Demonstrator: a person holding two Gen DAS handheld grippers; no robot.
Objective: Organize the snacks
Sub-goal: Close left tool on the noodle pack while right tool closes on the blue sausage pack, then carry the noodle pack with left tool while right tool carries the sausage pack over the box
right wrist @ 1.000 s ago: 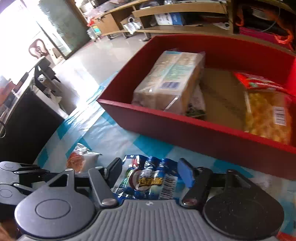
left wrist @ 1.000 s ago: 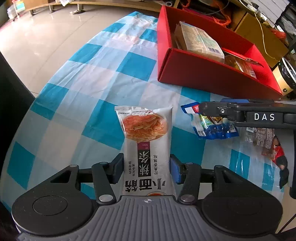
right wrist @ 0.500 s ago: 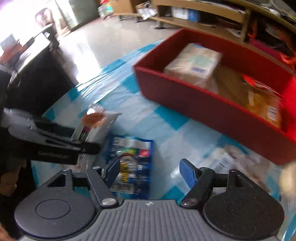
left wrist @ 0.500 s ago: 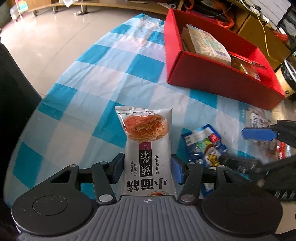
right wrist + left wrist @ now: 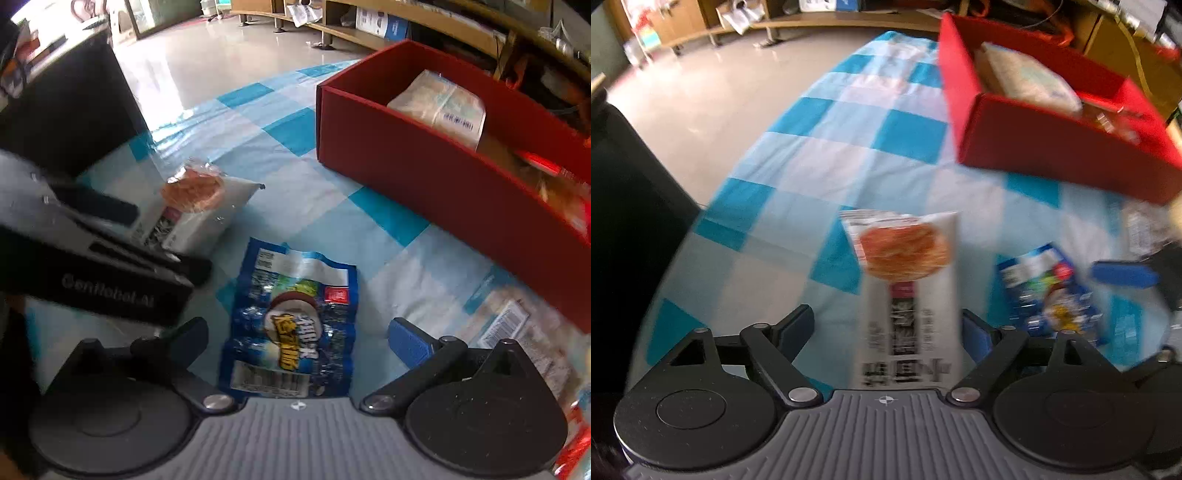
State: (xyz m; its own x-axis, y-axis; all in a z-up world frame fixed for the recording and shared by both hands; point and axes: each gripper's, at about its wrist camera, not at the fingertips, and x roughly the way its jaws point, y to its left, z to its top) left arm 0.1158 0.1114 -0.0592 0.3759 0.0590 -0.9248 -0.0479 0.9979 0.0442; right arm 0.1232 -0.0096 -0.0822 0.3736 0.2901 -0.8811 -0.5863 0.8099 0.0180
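Note:
A white noodle packet (image 5: pixel 908 295) lies on the blue-checked cloth (image 5: pixel 820 155) between the jaws of my left gripper (image 5: pixel 886 328). Those jaws are opening, and a gap shows on the packet's left side. A blue snack packet (image 5: pixel 295 321) lies flat between the opening jaws of my right gripper (image 5: pixel 301 339), touched by neither pad. The two packets lie side by side, the blue packet (image 5: pixel 1049 291) to the right of the white one. The red box (image 5: pixel 424 173) stands beyond them and holds a beige packet (image 5: pixel 443 103) and other snacks.
A clear packet with a barcode (image 5: pixel 506 325) lies on the cloth right of the blue one, in front of the box. A dark cabinet (image 5: pixel 66 103) stands off the table's left edge. Low wooden shelves line the far wall.
My left jaws have spread away from the white noodle packet. My right gripper has shifted so the blue packet now sits centred between its jaws, which have widened.

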